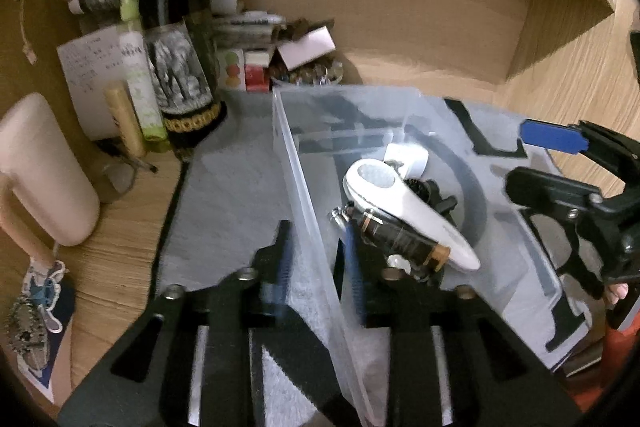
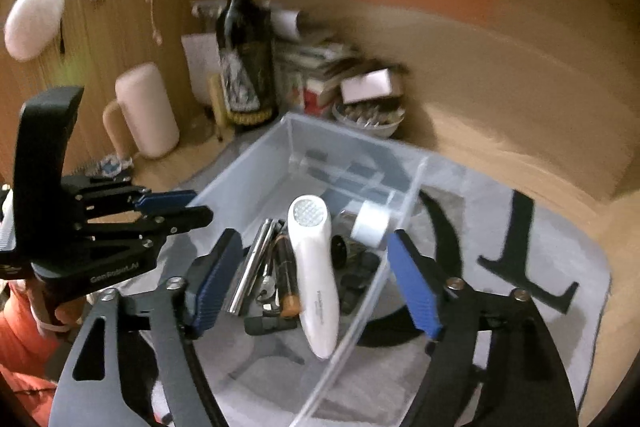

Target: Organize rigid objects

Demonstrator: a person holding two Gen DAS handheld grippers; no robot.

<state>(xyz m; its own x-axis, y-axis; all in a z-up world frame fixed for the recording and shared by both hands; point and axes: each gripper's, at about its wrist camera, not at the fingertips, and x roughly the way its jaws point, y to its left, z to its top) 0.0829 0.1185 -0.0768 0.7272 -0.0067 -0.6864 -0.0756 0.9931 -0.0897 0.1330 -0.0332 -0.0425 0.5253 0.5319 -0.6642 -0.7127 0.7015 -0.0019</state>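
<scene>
Clear plastic bin (image 2: 256, 167) on grey mat (image 2: 560, 267), wooden counter (image 1: 120, 247). Contents: white handheld device (image 2: 316, 267), lying lengthwise; dark tube with gold ends (image 1: 400, 239) beside it; metal rod (image 2: 252, 267); white roll (image 2: 372, 223) against the bin wall; small dark items, unclear. Left hand-held gripper (image 1: 316, 247): jaws slightly apart, straddling the near bin wall, not pressing on it. Right hand-held gripper (image 2: 316, 279): released, jaws wide above the device, holding nothing. Behind: wine bottle (image 1: 176, 39), pink mug (image 1: 44, 171)
</scene>
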